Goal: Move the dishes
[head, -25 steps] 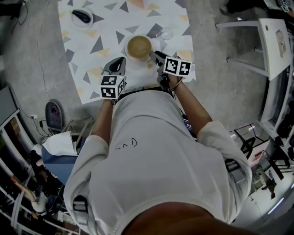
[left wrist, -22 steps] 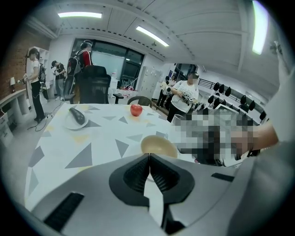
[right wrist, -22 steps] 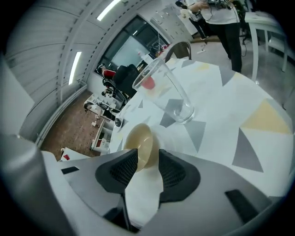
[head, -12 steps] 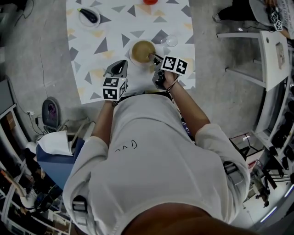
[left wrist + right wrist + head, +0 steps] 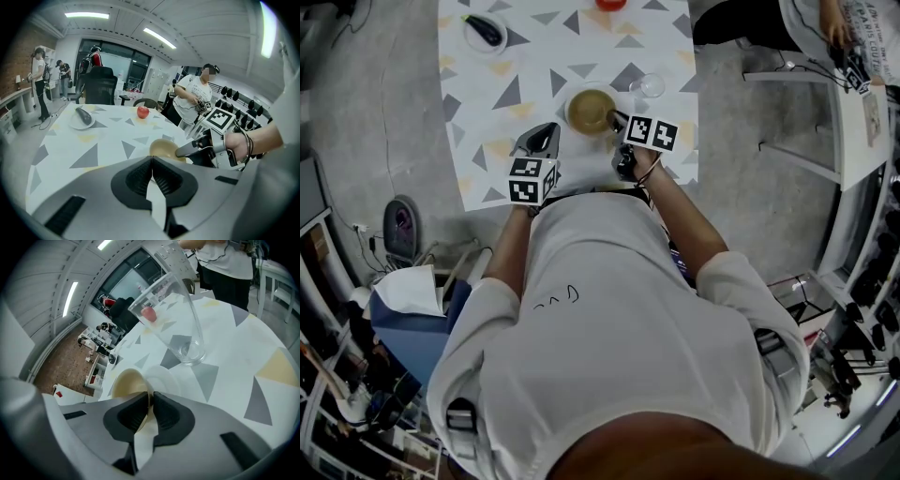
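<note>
A tan bowl (image 5: 589, 110) stands near the table's front edge, beside a white saucer (image 5: 168, 377). My right gripper (image 5: 615, 117) reaches it from the right. Its jaws have just been closing and now pinch the bowl's rim (image 5: 125, 383) between the black pads, as the right gripper view (image 5: 151, 401) shows. My left gripper (image 5: 546, 131) hovers just left of the bowl, its jaws shut with nothing between them (image 5: 151, 164). The left gripper view also shows the bowl (image 5: 163, 148) with the right gripper's finger on it.
A clear drinking glass (image 5: 646, 86) stands right behind the bowl, close to the right gripper. Far back are a red apple (image 5: 610, 4) and a plate with a dark oblong thing (image 5: 484, 34). The patterned table (image 5: 516, 75) ends just before my body; a white stand (image 5: 862, 103) is at right.
The right gripper has come down onto the bowl's right rim and its jaws have closed on it. The left gripper has hardly moved.
</note>
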